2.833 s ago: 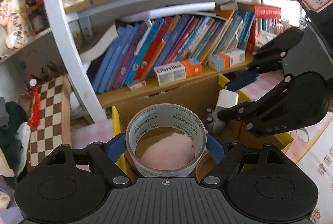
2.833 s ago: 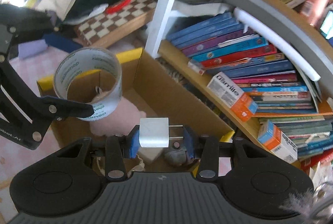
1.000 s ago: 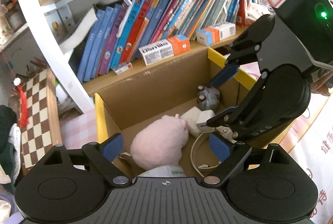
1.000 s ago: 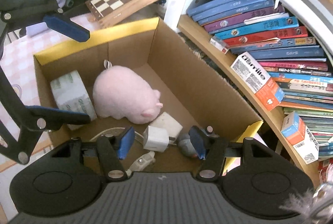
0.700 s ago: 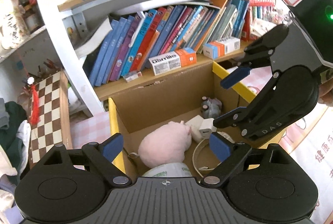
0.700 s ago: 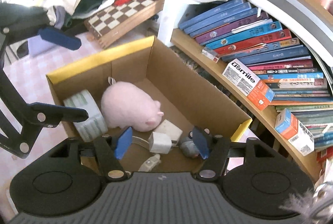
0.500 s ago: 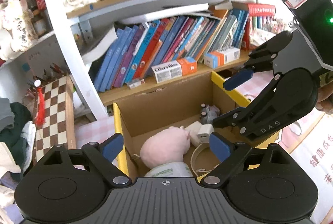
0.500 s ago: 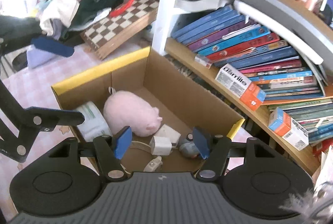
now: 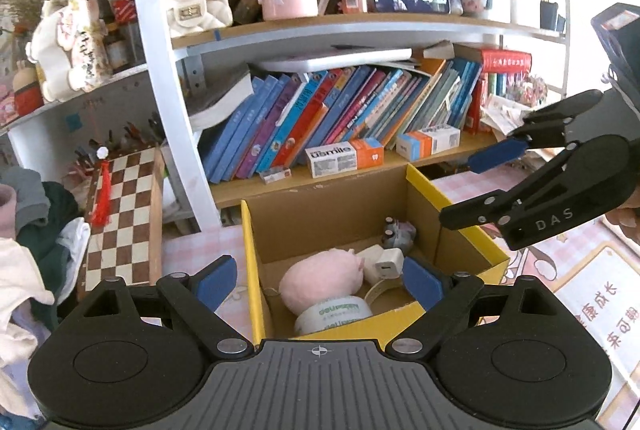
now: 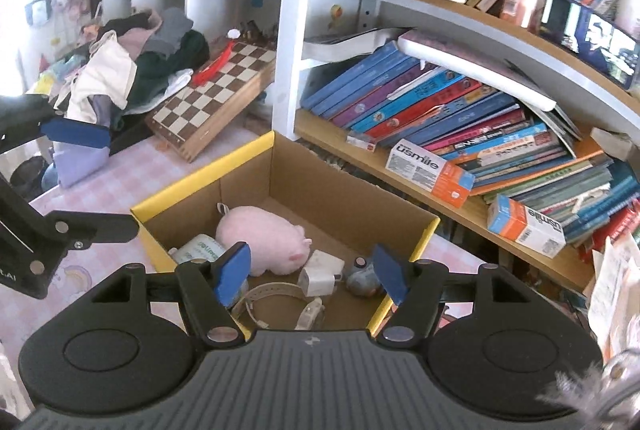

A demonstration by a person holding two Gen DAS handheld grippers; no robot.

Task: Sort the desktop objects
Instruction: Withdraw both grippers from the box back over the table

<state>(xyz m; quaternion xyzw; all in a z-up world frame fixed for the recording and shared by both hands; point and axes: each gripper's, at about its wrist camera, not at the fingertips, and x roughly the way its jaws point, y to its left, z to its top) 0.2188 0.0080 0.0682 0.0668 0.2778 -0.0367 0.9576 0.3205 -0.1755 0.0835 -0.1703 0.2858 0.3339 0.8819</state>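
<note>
Both grippers are held above an open brown cardboard box with yellow-edged flaps [image 9: 424, 186], and nothing is gripped by either. The left gripper [image 9: 320, 276] is seen with its blue-padded fingers [image 9: 216, 276] spread wide apart, empty. Same deal with the right gripper [image 10: 312, 270]: fingers apart, nothing between them.

Inside the box, a round pink plush pig [image 9: 320, 280] is parked roughly in the middle. A roll of clear tape with green lettering [image 9: 334, 314] is lying right against it, at the near wall in the left wrist view. A white cube-shaped charger plug [image 10: 318, 280] is found just beside the pig's snout, with a flat white block [image 10: 326, 260] touching it. A small grey toy car [image 9: 396, 232] is tucked into the corner. A beige watch strap [image 10: 272, 296] is curled on the box floor near the charger.

The box is set on a pink checked desk [image 10: 160, 170], just in front of a wooden bookshelf packed with leaning books [image 9: 340, 114].
</note>
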